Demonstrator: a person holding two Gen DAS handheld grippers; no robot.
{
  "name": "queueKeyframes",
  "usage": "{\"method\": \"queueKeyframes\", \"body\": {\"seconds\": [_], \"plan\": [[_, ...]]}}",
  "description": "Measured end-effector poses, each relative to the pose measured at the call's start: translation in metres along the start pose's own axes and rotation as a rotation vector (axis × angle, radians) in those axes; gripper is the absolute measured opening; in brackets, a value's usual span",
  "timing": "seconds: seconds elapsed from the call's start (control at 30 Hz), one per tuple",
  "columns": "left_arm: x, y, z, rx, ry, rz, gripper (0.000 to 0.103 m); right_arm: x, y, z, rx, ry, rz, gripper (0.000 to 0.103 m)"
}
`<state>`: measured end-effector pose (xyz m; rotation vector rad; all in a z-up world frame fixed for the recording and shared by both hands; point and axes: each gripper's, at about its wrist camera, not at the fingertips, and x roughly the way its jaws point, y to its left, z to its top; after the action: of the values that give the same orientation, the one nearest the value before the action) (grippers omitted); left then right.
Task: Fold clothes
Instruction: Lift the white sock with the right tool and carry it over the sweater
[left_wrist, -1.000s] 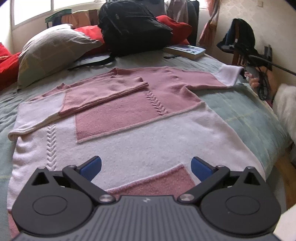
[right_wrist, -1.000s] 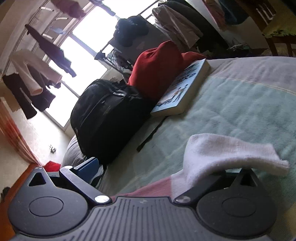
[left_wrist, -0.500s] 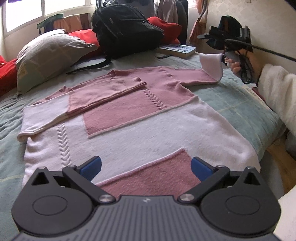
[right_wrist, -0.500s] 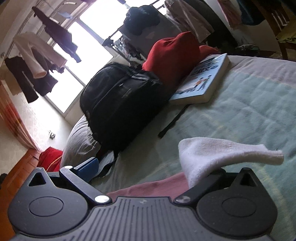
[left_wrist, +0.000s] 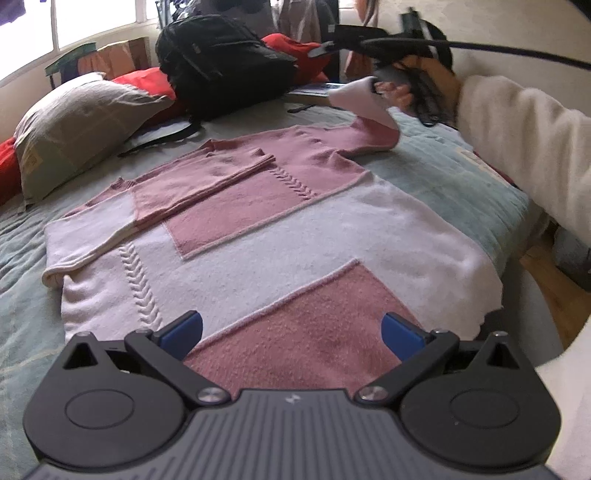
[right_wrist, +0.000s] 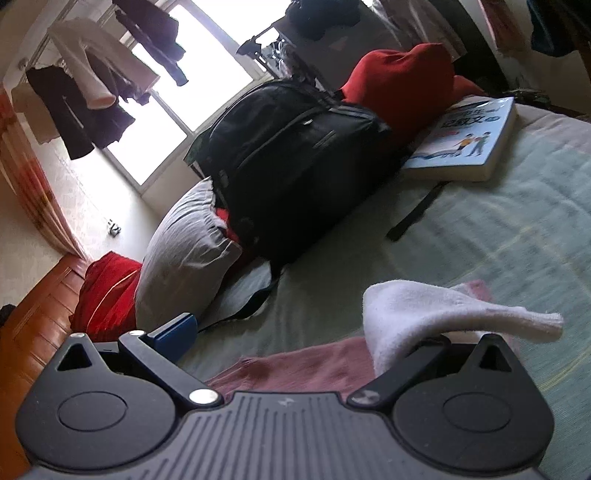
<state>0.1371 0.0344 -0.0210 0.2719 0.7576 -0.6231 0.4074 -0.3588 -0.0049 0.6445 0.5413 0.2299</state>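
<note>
Holding the sweater cuff draped over the right gripper, jaws looking wide, lifted off the bed for folding inward, left gripper wide, empty.

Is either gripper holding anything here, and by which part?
The right gripper carries the sweater by its white sleeve cuff, draped over one finger; no clamp is visible. The left gripper is open, holding nothing.

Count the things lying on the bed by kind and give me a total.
Sweater: 1
Backpack: 1
Book: 1
Grey pillow: 1
Red cushions: 2, as far as can be seen
Total: 6
</note>
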Motion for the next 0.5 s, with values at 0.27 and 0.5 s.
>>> {"method": "queueKeyframes", "body": {"seconds": [0.27,0.5], "plan": [[-0.018,0.011,-0.012,-0.011,-0.013,0.013,0.102,0.026,0.049,-0.017,-0.049,0.042,0.018,0.103],[-0.028,0.017,-0.019,-0.024,-0.009,0.019,0.102,0.05,0.081,-0.038,-0.069,0.072,0.038,0.103]]}}
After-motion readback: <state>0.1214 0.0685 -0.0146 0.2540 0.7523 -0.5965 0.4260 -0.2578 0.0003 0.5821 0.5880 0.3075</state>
